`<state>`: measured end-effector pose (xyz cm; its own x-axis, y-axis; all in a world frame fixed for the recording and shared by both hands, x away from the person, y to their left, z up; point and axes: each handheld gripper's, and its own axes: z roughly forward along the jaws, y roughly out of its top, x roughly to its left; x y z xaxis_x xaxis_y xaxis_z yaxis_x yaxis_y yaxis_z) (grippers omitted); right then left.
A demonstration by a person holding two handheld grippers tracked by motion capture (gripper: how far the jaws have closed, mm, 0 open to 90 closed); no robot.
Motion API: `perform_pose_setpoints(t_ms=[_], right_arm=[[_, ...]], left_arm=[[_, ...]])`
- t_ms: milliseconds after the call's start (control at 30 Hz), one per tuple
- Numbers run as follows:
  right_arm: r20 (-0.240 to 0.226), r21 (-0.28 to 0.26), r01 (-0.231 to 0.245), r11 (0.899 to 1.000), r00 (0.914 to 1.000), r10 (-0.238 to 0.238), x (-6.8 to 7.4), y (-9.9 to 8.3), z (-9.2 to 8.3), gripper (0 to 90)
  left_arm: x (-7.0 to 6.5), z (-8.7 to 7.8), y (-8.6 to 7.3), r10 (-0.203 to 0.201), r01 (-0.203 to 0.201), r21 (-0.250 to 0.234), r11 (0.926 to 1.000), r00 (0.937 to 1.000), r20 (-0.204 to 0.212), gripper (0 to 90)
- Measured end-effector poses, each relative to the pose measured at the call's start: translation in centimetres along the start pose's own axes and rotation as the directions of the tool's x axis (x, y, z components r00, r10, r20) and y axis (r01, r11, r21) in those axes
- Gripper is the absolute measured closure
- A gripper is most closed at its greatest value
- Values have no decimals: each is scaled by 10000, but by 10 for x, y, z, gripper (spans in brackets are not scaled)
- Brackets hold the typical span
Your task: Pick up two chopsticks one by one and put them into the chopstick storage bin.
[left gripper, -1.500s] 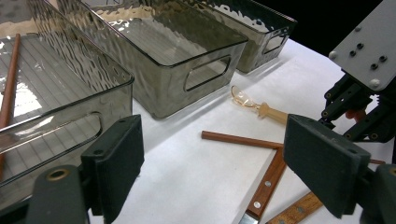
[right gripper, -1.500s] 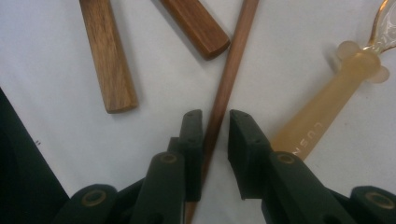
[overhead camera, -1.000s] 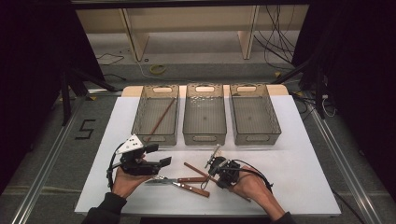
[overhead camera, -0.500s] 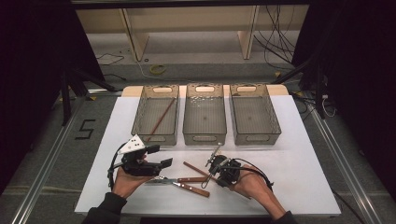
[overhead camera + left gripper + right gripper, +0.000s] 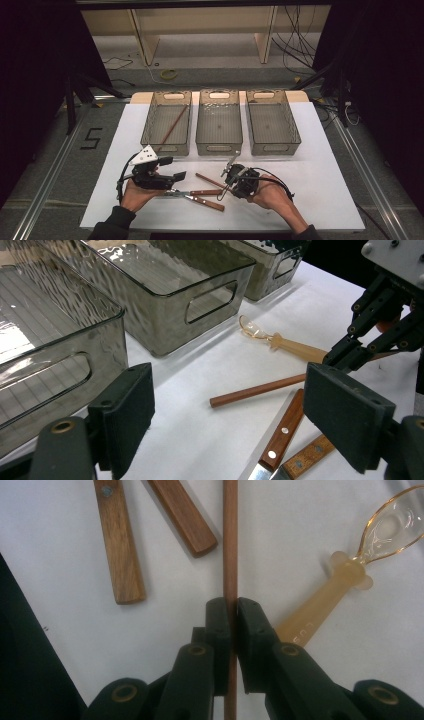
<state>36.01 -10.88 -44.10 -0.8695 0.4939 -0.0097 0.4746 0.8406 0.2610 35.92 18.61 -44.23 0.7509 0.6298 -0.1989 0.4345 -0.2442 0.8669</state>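
Right gripper view, right gripper (image 5: 231, 611) jaws clamping brown stick (image 5: 230, 540), lengthwise straight ahead

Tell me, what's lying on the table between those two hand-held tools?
In the high view, two wooden-handled knives lie between the left tool and right tool, plus the brown stick the right one grips.

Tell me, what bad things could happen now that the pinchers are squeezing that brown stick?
The right gripper pinches the thin brown stick near one end, so the long free end may swing or slip when lifted. The amber spoon lies close beside the gripper and could get bumped. The stick's far end lies close to the wooden knife handles, so dragging it sideways might knock them.
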Motion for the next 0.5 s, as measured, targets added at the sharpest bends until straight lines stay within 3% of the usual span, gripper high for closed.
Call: perform_pose_setpoints(t_ms=[133,267,367,500], right_arm=[[9,-201,21,9998,10000,-21,-1,-1,-5,852],[-76,-428,108,9990,9999,-111,-1,-1,-11,852],[-96,-556,188,9983,9998,-193,1,-1,-17,852],[-108,-754,417,9963,9990,-427,5,1,-24,852]], left_arm=[[-2,2,0,167,-168,143,9998,9998,69,204],[-4,7,1,577,-589,521,9969,9980,239,204],[-6,12,2,931,-960,829,9919,9949,382,205],[-11,20,4,1464,-1547,1347,9787,9868,692,207]])
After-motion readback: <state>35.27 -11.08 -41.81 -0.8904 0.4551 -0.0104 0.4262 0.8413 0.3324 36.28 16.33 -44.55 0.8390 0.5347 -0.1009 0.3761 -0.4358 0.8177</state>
